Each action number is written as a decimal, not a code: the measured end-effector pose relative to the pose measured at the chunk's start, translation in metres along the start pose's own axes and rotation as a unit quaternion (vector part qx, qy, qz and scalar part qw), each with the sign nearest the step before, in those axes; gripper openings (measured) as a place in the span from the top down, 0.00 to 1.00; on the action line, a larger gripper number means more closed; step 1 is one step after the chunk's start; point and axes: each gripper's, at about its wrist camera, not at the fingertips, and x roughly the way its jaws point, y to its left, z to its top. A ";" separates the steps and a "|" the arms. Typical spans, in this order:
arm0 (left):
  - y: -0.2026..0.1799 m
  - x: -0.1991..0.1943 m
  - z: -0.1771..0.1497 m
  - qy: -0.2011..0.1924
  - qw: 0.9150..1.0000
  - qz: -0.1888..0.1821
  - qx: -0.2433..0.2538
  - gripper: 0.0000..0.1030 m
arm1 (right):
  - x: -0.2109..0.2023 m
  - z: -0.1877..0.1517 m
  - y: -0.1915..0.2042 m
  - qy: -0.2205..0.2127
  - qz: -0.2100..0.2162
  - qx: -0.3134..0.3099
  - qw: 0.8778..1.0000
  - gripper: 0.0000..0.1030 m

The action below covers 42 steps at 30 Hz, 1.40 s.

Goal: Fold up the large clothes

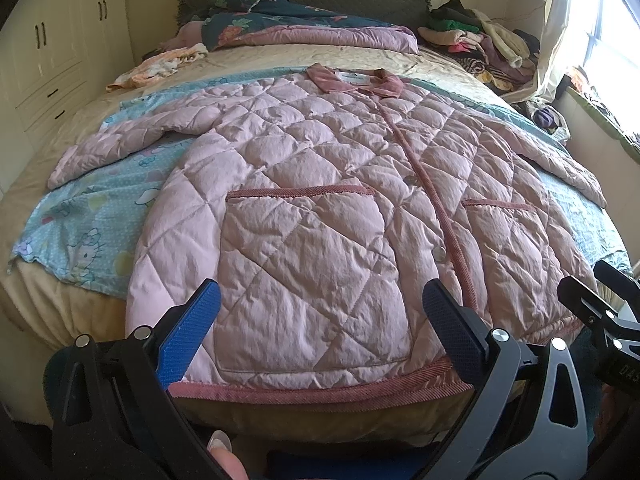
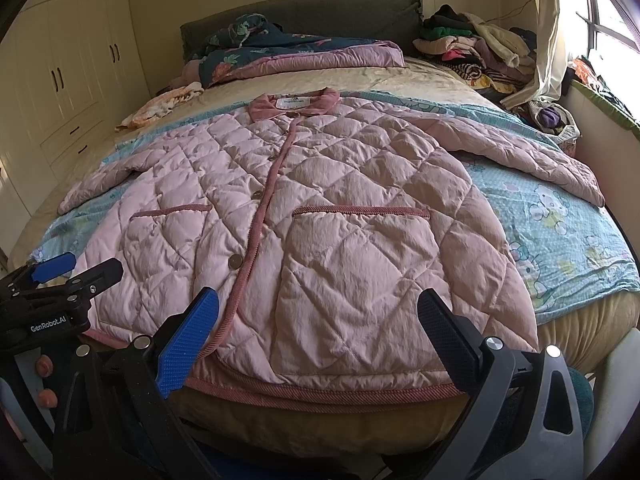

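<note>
A large pink quilted jacket lies flat and front-up on the bed, buttoned, collar at the far end, both sleeves spread outward; it also fills the right wrist view. Its darker pink hem lies along the bed's near edge. My left gripper is open and empty, hovering over the hem above the left pocket. My right gripper is open and empty, hovering over the hem above the right pocket. The left gripper also shows at the left of the right wrist view.
A blue cartoon-print sheet lies under the jacket. A folded quilt and a small garment lie near the headboard. A heap of clothes sits at the far right. Wardrobes stand left, a window right.
</note>
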 end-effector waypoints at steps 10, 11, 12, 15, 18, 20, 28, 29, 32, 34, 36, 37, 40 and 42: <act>-0.005 0.007 0.000 0.001 1.000 0.001 -0.004 0.08 | 0.009 -0.001 0.001 0.010 0.003 -0.005 1.000 0.04; -0.005 0.011 0.002 0.001 1.000 0.002 -0.005 0.08 | 0.011 0.001 0.001 0.011 0.003 -0.006 1.000 0.04; -0.004 0.016 0.008 0.002 1.000 0.004 -0.008 0.08 | 0.014 0.005 -0.001 0.014 0.004 -0.007 1.000 0.04; -0.004 0.021 0.017 0.003 1.000 0.007 -0.009 0.08 | 0.021 0.017 -0.006 0.023 0.011 -0.004 1.000 0.04; 0.003 0.030 0.033 0.005 1.000 0.007 -0.012 0.08 | 0.028 0.032 -0.010 0.026 0.013 0.003 1.000 0.04; 0.005 0.036 0.041 0.007 1.000 0.006 -0.016 0.08 | 0.032 0.043 -0.011 0.027 0.011 0.004 1.000 0.04; 0.005 0.053 0.075 0.007 1.000 0.005 -0.026 0.08 | 0.057 0.082 -0.020 0.038 0.025 0.018 0.999 0.04; 0.003 0.055 0.078 0.006 1.000 0.005 -0.026 0.08 | 0.059 0.086 -0.020 0.037 0.025 0.019 0.999 0.04; -0.001 0.062 0.091 0.005 1.000 0.007 -0.025 0.08 | 0.068 0.097 -0.022 0.038 0.026 0.021 0.999 0.04; -0.003 0.068 0.100 0.007 1.000 0.004 -0.027 0.08 | 0.072 0.105 -0.024 0.037 0.025 0.022 0.999 0.04; -0.005 0.075 0.107 0.011 1.000 0.001 -0.030 0.08 | 0.077 0.113 -0.026 0.033 0.022 0.022 0.999 0.04; -0.007 0.080 0.112 0.013 0.999 -0.005 -0.032 0.08 | 0.079 0.117 -0.027 0.031 0.020 0.022 0.999 0.04; -0.014 0.091 0.124 0.023 0.999 -0.010 -0.033 0.08 | 0.088 0.129 -0.033 0.029 0.019 0.028 0.999 0.04; -0.019 0.098 0.132 0.026 0.999 -0.018 -0.031 0.08 | 0.094 0.137 -0.039 0.027 0.020 0.035 0.999 0.04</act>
